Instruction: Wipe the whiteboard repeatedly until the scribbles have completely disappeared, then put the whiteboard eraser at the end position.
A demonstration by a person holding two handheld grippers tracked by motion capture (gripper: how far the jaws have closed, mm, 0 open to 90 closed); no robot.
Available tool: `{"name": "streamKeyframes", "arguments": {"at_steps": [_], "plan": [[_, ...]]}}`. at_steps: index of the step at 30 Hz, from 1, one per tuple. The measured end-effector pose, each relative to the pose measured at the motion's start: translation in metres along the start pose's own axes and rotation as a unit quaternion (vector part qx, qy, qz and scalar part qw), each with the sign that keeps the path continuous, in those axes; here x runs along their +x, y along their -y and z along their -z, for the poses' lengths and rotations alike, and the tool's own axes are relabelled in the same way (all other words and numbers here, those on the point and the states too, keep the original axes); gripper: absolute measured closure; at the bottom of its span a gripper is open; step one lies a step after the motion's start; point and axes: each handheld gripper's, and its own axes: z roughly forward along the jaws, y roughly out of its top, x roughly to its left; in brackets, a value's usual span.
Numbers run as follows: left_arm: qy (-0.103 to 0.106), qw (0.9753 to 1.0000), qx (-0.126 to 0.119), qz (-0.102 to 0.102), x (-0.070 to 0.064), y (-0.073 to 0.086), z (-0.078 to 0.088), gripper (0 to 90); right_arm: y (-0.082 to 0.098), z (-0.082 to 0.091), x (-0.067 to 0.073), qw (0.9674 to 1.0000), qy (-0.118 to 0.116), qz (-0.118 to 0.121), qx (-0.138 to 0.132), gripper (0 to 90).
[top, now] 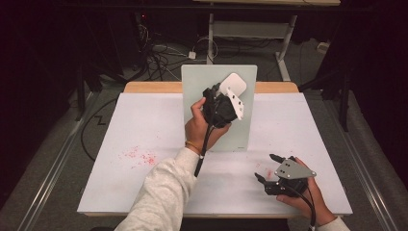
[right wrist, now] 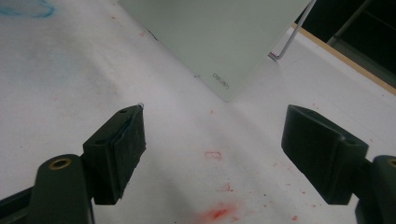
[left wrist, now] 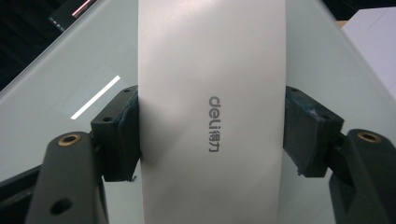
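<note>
A pale green glass board (top: 235, 137) stands upright at the back middle of the table. My left gripper (top: 230, 94) is raised in front of its upper part, shut on a white eraser (top: 235, 84). In the left gripper view the eraser (left wrist: 187, 70), printed "deli", sits squeezed between both pads (left wrist: 123, 135), with the board (left wrist: 70, 70) right behind it. My right gripper (top: 265, 166) rests low at the front right of the table, open. In the right gripper view its jaws (right wrist: 215, 144) are wide apart with nothing between them, and the board's lower corner (right wrist: 219, 32) lies ahead.
A white sheet (top: 144, 120) covers the table, with red marker specks (top: 139, 156) at the left and red smudges (right wrist: 217, 213) beneath the right gripper. A thin wire stand leg (right wrist: 292, 39) props the board from behind. Cables and a desk frame lie on the floor beyond.
</note>
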Motion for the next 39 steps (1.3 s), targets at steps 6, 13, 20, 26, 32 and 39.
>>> {"name": "streamKeyframes", "arguments": {"at_steps": [6,13,20,26,32,39], "plan": [[0.009,0.9999,0.006,-0.011,0.001,0.010,0.003,29.0,0.000,-0.001,0.001,1.0000,-0.001,0.003,0.001,22.0],[0.043,0.9990,-0.005,0.009,0.009,0.021,0.013,29.0,0.000,0.000,-0.001,1.0000,0.001,-0.001,-0.003,22.0],[0.068,0.9975,-0.018,0.002,0.013,0.031,0.033,29.0,-0.001,0.000,-0.003,0.9999,0.007,-0.004,-0.006,22.0],[0.092,0.9955,-0.019,0.010,0.017,0.045,0.042,29.0,-0.002,0.001,-0.005,0.9999,0.013,-0.008,-0.009,22.0],[0.110,0.9938,-0.018,0.000,0.025,0.056,0.056,29.0,-0.002,0.002,-0.006,0.9997,0.017,-0.012,-0.011,22.1],[0.140,0.9901,-0.011,-0.007,0.034,0.071,0.069,29.0,-0.003,0.003,-0.006,0.9997,0.018,-0.012,-0.014,22.0]]}}
